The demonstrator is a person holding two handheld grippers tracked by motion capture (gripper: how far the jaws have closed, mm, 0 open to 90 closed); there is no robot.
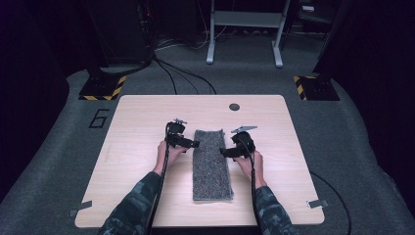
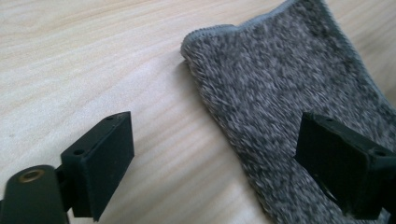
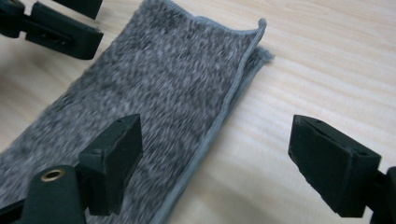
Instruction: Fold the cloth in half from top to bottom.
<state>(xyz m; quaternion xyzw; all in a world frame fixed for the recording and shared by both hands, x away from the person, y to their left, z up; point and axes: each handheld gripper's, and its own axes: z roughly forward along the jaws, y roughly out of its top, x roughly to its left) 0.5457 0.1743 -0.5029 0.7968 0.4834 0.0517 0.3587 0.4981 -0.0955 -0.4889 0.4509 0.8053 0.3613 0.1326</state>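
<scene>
A grey speckled towel point(image 1: 211, 164), folded into a long narrow strip, lies lengthwise on the middle of the wooden table point(image 1: 137, 127). My left gripper point(image 1: 194, 144) hovers at the strip's left edge, open, one jaw over the wood and the other over the towel point(image 2: 280, 93). My right gripper point(image 1: 224, 152) is at the strip's right edge, open, and straddles that hemmed edge of the towel point(image 3: 177, 88). Neither holds anything. The left gripper's fingers point(image 3: 60, 32) appear at the top left of the right gripper view.
A small dark round cap point(image 1: 234, 106) sits in the table near its far edge. Cables point(image 1: 186, 78) and a metal frame point(image 1: 244, 29) are on the floor beyond. Bare wood lies on both sides of the towel.
</scene>
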